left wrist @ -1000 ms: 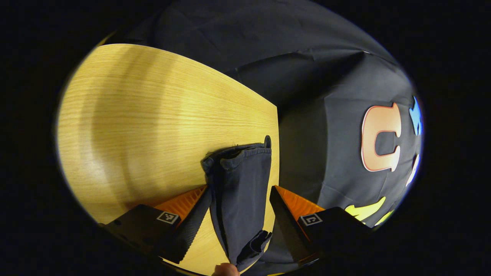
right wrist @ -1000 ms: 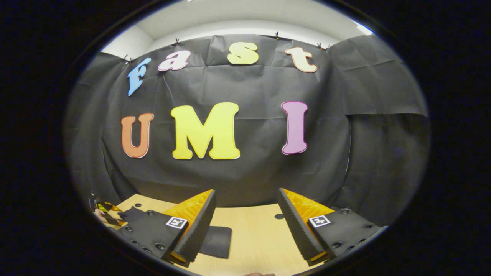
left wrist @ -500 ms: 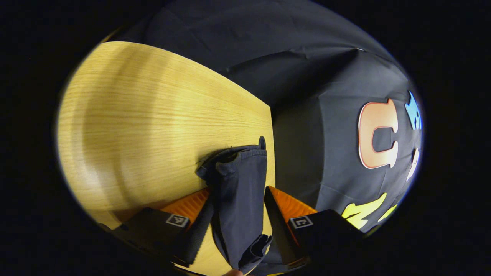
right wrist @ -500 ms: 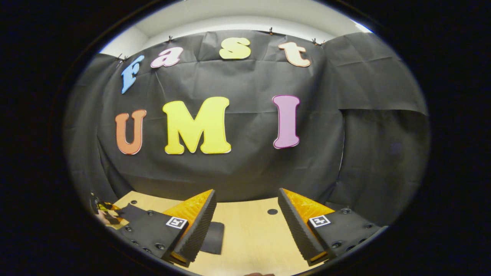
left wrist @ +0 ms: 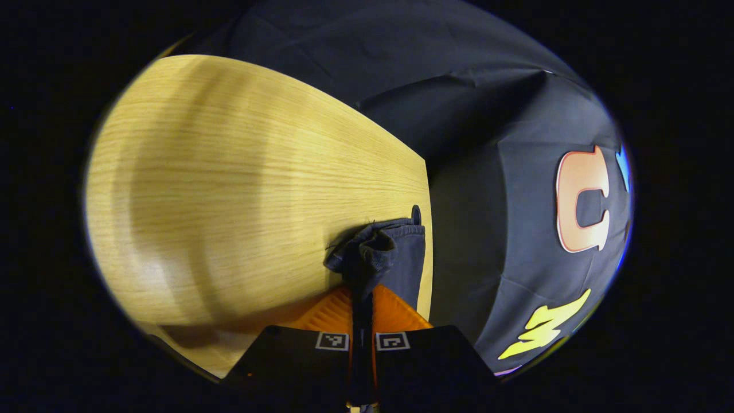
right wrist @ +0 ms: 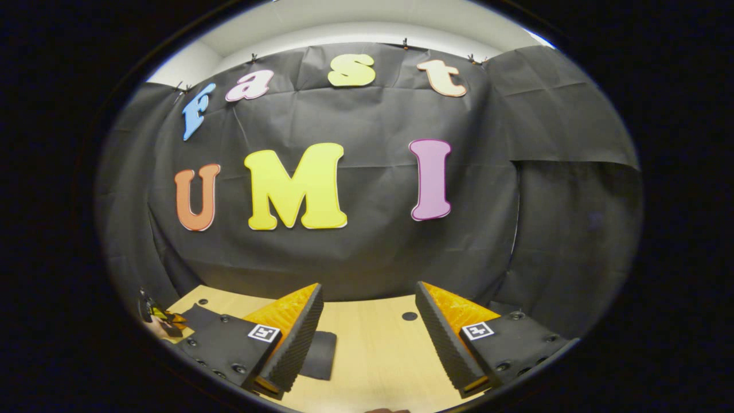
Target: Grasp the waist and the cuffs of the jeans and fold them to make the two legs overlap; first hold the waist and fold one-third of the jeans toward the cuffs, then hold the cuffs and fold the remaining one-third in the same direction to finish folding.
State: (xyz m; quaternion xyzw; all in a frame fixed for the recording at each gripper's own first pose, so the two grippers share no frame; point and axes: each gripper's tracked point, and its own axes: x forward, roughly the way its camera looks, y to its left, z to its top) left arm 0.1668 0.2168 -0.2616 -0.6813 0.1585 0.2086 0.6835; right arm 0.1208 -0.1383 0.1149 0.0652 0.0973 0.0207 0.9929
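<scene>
Pale wood table (left wrist: 218,189) runs ahead of us in the left gripper view, where our left gripper (left wrist: 361,301) is clenched on the dark jeans (left wrist: 384,252), bunched near the table's far edge. From the right gripper view, our right gripper (right wrist: 367,332) hovers spread above the table (right wrist: 373,355), with jeans (right wrist: 321,355) lying behind its left finger.
</scene>
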